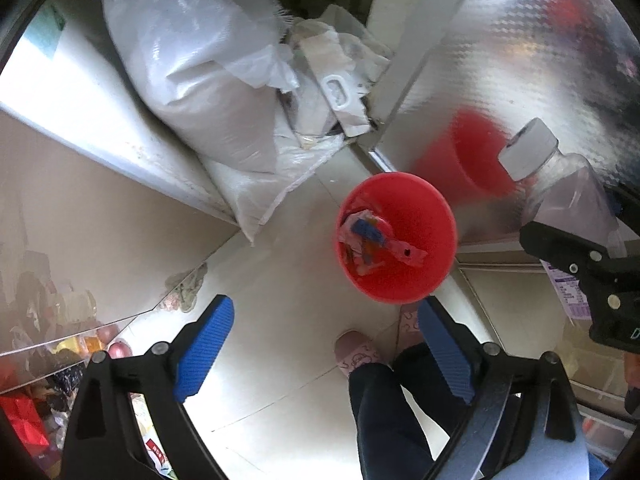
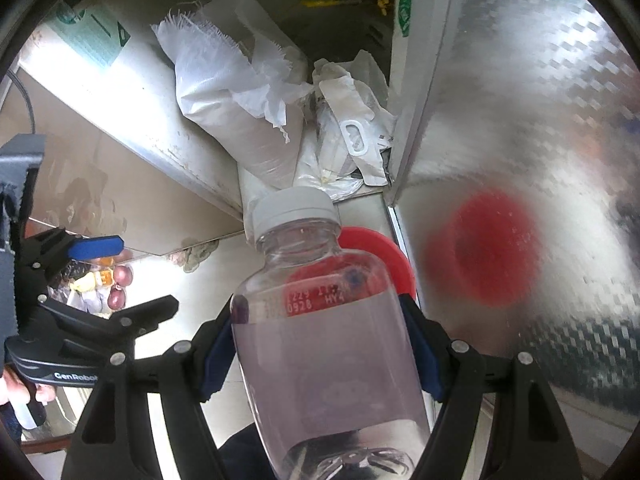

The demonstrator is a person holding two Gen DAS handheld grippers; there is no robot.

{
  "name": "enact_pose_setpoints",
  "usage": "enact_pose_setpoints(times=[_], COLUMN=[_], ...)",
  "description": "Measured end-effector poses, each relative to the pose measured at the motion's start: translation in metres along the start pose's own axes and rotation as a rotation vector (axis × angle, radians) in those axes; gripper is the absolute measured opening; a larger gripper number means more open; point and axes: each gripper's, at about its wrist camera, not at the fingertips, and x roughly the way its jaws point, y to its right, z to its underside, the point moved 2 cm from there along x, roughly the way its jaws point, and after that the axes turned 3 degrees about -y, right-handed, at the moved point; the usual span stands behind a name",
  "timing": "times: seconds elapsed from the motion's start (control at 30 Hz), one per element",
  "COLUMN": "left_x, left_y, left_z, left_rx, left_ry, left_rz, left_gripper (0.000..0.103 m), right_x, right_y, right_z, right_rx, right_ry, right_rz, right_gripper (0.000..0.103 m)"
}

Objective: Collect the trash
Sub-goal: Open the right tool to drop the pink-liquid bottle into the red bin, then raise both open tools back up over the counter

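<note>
A red bin (image 1: 408, 240) stands on the pale floor beside a metal cabinet and holds crumpled wrappers (image 1: 372, 240). My left gripper (image 1: 324, 352) is open and empty, above the floor near the bin. My right gripper (image 2: 320, 344) is shut on a clear plastic bottle (image 2: 324, 344) with a white cap (image 2: 294, 210). The bottle hides most of the bin; only the bin's rim (image 2: 384, 252) shows behind it. In the left wrist view the bottle (image 1: 568, 200) and the right gripper (image 1: 576, 272) sit to the right of the bin. The left gripper (image 2: 96, 264) shows at left in the right wrist view.
White woven sacks (image 1: 200, 80) and crumpled plastic packaging (image 1: 340, 88) fill the corner behind the bin. A shiny metal cabinet (image 1: 520, 60) reflects the bin. A person's leg and pink slipper (image 1: 356, 354) are on the floor. Mixed clutter (image 1: 48, 380) lies at lower left.
</note>
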Motion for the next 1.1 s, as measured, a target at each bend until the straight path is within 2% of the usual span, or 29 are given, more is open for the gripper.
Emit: enact_pose_setpoints(times=[0.3, 0.37, 0.4, 0.6, 0.8, 1.1], left_x=[0.001, -0.001, -0.003, -0.031, -0.093, -0.226], left_y=[-0.004, -0.003, -0.003, 0.002, 0.000, 0.007], left_z=[-0.001, -0.002, -0.003, -0.003, 0.001, 0.003], left_rx=[-0.004, 0.001, 0.001, 0.031, 0.035, 0.044], left_ry=[0.002, 0.010, 0.015, 0.050, 0.095, 0.235], left_rz=[-0.003, -0.003, -0.001, -0.003, -0.008, -0.011], left_gripper=[0.092, 0.092, 0.092, 0.092, 0.092, 0.092], right_x=[0.008, 0.008, 0.007, -0.008, -0.051, -0.182], right_y=[-0.005, -0.005, -0.004, -0.002, -0.015, -0.037], right_z=[-0.004, -0.003, -0.003, -0.004, -0.006, -0.011], right_rx=[-0.047, -0.047, -0.045, -0.032, -0.048, -0.062], right_ry=[0.003, -0.001, 0.003, 0.006, 0.027, 0.196], right_rz=[0.034, 0.040, 0.040, 0.037, 0.019, 0.053], right_gripper=[0.074, 0.083, 0.092, 0.100, 0.102, 0.102])
